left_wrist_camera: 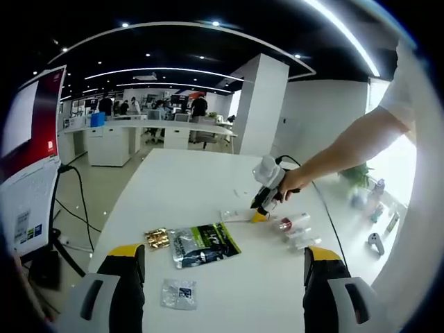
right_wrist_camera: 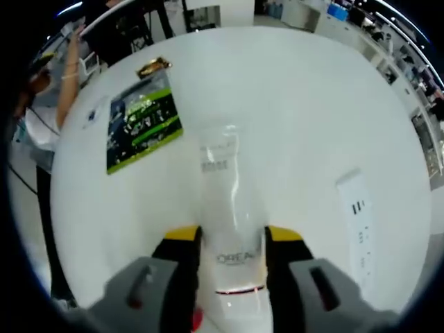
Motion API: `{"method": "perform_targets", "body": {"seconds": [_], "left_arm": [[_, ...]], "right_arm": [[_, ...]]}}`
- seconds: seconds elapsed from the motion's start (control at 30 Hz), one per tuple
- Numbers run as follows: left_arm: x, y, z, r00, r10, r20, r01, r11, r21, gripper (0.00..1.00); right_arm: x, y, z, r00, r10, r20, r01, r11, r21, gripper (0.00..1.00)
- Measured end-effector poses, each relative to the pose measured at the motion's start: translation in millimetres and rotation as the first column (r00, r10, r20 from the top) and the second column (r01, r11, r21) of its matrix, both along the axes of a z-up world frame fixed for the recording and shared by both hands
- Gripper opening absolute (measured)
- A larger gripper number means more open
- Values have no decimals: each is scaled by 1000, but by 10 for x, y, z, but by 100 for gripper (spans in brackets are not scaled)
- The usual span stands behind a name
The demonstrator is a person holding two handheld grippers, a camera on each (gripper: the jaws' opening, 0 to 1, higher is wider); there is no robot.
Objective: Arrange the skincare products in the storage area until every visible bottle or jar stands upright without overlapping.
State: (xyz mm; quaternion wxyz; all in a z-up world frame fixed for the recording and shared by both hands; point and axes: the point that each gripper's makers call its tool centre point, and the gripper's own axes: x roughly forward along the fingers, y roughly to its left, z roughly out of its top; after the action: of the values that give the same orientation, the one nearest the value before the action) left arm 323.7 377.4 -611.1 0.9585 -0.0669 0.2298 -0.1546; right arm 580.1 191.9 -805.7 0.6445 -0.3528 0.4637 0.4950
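Clear bottle (right_wrist_camera: 232, 208) lying between right gripper (right_wrist_camera: 232, 243) jaws

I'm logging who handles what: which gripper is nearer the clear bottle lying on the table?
Right. The right gripper has its jaws on either side of the clear bottle; the left gripper hangs back near the table's edge, beyond the green packet.

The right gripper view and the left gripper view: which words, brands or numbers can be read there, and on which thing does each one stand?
"L'OREAL": on the clear bottle lying between the jaws of the right gripper.
Bottle's upper label: too blurred to read.
Green-and-black packet: print too small to read.
White strip: dark marks, unreadable.
Small clear sachet: unreadable.
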Motion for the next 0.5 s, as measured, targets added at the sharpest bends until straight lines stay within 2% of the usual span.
{"method": "perform_targets", "body": {"seconds": [0.3,0.37,0.5], "left_arm": [[-74,34,-9,1000,15,-6,-15,1000,-21,96],[-85,30,-11,1000,11,-6,-11,1000,-19,96],[-100,22,36,1000,16,0,-16,999,-31,96]], "right_arm": [[-20,24,-11,999,39,15,-38,999,-37,26],[-8,82,0,998,63,19,-62,998,-32,22],[-27,88,27,998,59,32,-59,998,-28,19]]}}
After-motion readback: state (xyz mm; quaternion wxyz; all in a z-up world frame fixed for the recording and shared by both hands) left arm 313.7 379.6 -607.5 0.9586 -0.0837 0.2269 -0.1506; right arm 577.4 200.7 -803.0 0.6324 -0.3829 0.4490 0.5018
